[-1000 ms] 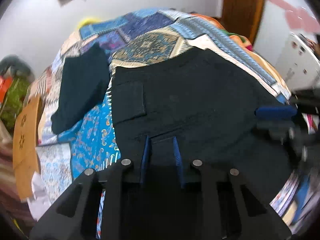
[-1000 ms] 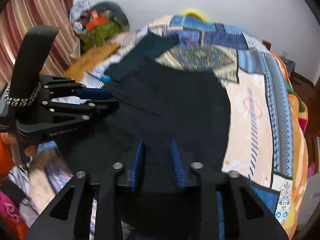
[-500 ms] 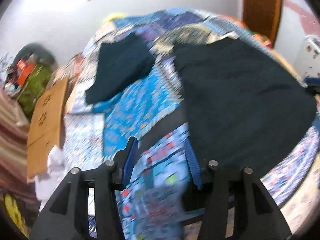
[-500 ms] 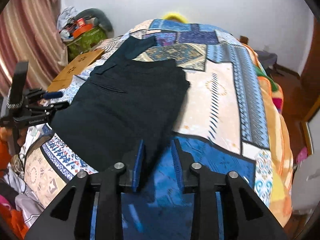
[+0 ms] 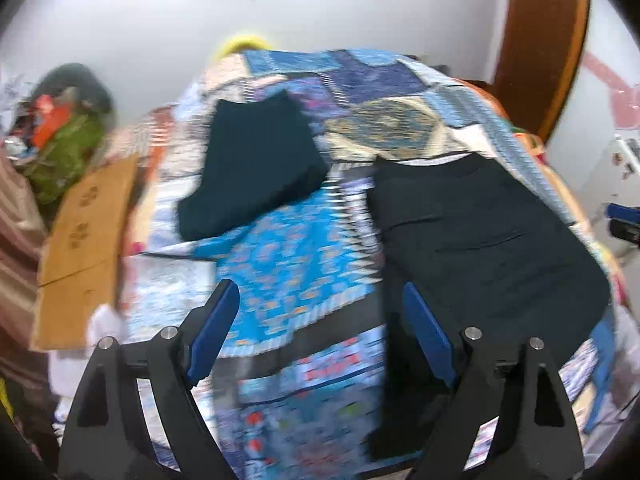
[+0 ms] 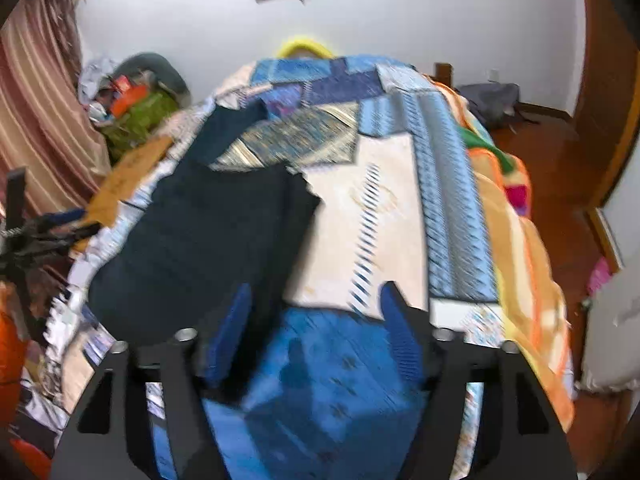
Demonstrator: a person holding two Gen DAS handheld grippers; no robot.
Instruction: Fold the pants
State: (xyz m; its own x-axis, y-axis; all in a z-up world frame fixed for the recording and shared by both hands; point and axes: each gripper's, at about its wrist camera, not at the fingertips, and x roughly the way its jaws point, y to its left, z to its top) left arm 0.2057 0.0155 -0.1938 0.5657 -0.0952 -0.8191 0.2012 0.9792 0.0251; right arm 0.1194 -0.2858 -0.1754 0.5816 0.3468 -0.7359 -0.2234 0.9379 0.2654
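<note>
- The dark pants (image 5: 480, 232) are lying folded into a broad rectangle on the patchwork bedspread (image 5: 292, 264), near the bed's front edge; in the right wrist view the same pants (image 6: 200, 248) are sitting left of centre.
- The left tongs (image 5: 320, 328) are opening, with nothing between the pads and only bedspread showing there.
- The right tongs (image 6: 316, 328) are opening too, clear of the cloth, with blue bedspread between the pads.
- A second dark garment (image 5: 256, 164), folded smaller, is lying further back on the bed, apart from the pants.
- Judging from this, the release after a fold is under way. To do it well, both tongs should be drawing straight off the fabric so no edge is dragged open, then the next fold line should be checked for square corners.
- No readable writing is showing; the cardboard sheet (image 5: 84, 248) is carrying printed marks too blurred to read.
</note>
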